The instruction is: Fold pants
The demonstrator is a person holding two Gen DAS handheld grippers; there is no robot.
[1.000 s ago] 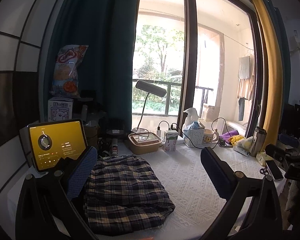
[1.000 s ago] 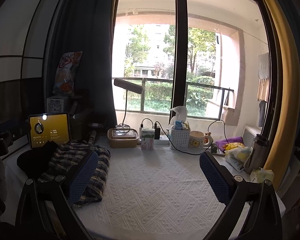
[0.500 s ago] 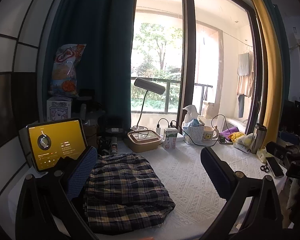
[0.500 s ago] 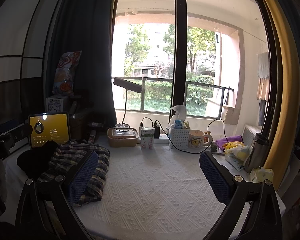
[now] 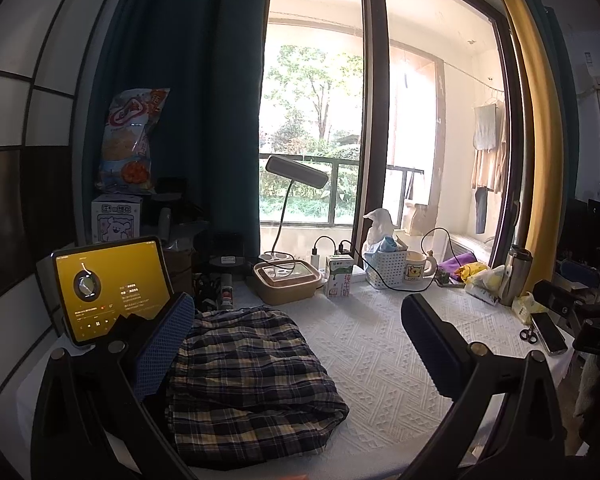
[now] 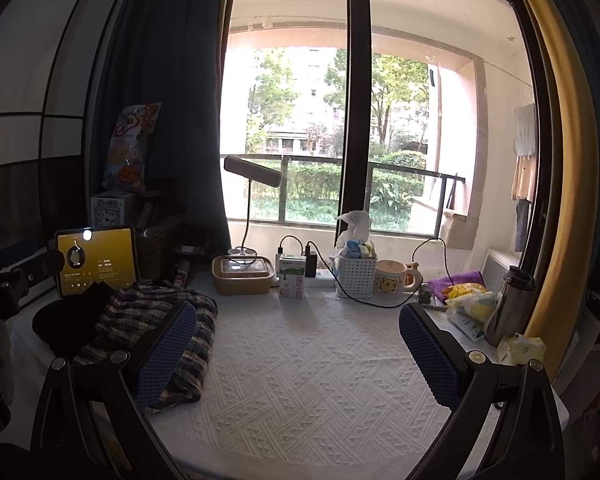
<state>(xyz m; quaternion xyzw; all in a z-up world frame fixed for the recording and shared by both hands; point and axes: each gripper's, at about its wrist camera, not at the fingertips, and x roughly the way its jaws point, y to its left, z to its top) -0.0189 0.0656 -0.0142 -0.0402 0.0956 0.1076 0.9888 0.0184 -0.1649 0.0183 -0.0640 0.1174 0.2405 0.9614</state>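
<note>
left gripper (image 5: 296, 340) jaws wide apart, holding nothing, raised above folded plaid pants (image 5: 252, 376) on white tablecloth (image 5: 380, 360); right gripper (image 6: 298, 344) likewise spread, empty, pants lower-left beside tablet (image 6: 96, 260)

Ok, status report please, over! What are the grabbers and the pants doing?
Left gripper open, empty. Right gripper open, empty. Plaid pants folded on white tablecloth, untouched. Tablet close behind pants.
</note>
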